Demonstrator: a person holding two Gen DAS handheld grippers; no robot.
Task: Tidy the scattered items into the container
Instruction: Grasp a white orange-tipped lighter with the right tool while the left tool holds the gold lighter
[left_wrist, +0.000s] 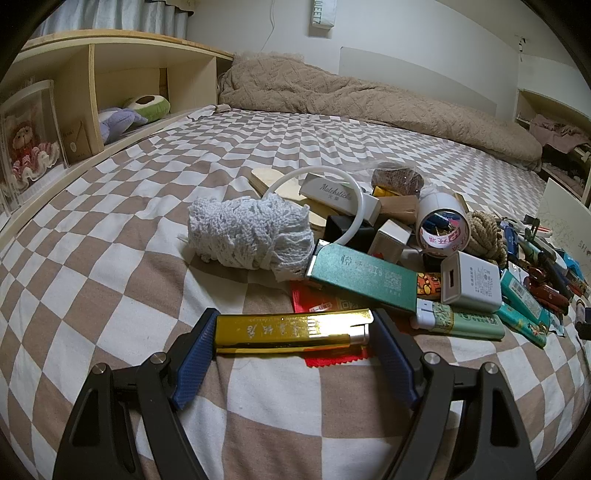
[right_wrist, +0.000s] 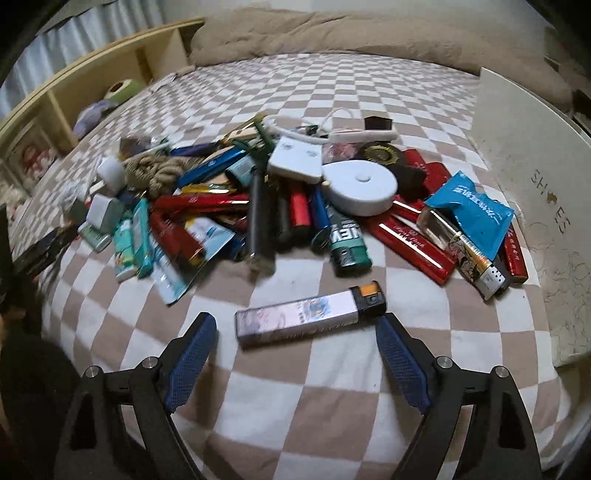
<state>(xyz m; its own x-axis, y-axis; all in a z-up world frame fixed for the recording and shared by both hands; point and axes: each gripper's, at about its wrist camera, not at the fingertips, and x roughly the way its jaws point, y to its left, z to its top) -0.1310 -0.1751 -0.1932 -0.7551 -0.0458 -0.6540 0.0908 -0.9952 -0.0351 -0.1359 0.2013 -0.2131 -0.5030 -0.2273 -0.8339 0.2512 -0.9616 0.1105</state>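
my left tongs (left_wrist: 295, 328) are clenched on the gold lighter (left_wrist: 295, 329), crosswise between the pads. my right tongs (right_wrist: 297, 332) gape released, silver lighter (right_wrist: 308, 316) lying on the bed between the tips.

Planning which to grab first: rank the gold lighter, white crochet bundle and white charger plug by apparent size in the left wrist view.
1. white crochet bundle
2. gold lighter, though it is nearest the camera, so inflated
3. white charger plug
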